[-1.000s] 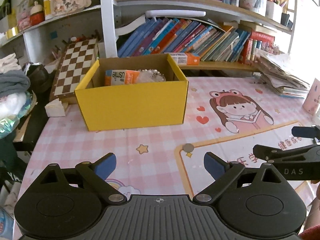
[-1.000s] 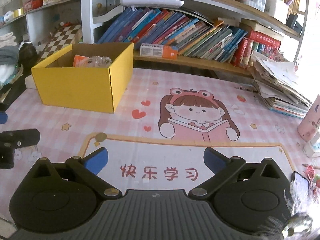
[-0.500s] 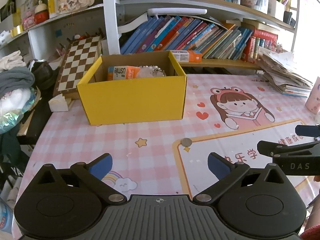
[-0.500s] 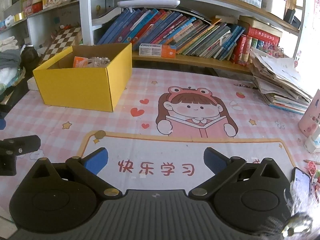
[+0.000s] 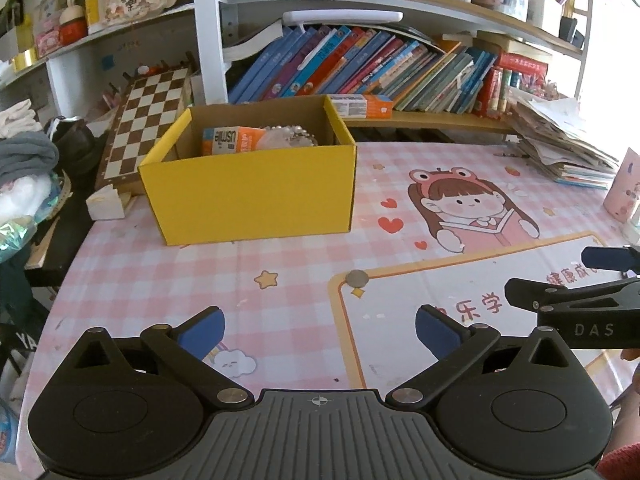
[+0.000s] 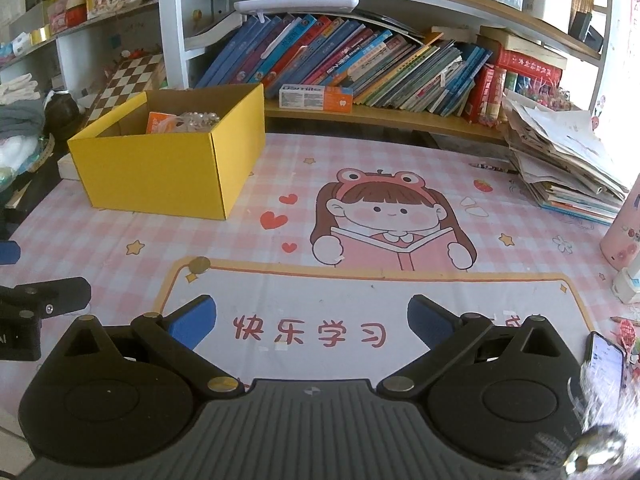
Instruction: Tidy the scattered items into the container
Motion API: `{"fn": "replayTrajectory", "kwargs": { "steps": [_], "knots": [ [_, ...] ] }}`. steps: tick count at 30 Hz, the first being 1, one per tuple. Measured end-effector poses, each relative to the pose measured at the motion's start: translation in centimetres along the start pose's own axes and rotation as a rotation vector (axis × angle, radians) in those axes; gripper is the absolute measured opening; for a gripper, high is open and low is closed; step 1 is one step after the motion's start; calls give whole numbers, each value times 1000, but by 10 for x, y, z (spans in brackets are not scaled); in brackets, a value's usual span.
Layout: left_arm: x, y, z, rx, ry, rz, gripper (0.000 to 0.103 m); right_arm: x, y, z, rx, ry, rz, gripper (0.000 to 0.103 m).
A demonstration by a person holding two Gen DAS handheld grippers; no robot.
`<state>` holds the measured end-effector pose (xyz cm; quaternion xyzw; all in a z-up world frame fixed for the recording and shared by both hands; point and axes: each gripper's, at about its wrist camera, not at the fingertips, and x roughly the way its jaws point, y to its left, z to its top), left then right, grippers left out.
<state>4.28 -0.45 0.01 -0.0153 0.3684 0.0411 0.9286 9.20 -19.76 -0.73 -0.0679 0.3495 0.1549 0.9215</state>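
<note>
Both the left gripper point(image 5: 320, 326) and right gripper point(image 6: 312, 318) hover spread and empty over the desk mat point(image 5: 280, 320), the coin point(image 5: 357, 279) lying flat short of the yellow cardboard box point(image 5: 256, 196); thin and flush, it would likely slip from pads closing above it.

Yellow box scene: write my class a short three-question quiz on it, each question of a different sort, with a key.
1. True or false: the yellow box already has things inside it.
2. Multiple choice: the coin lies (A) inside the box, (B) on the pink mat in front of the box, (C) on the bookshelf.
3. Fill in: the fingers of the left gripper and the right gripper are spread ____ and hold nothing.

Key: 1 true; 2 B; 3 open.
</note>
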Motion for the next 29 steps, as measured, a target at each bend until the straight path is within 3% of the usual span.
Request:
{"fn": "replayTrajectory", "kwargs": {
  "steps": [29],
  "knots": [
    [2,0,0,6,-19,-2,103,6,8,0,11,19,-6,103]
  ]
}}
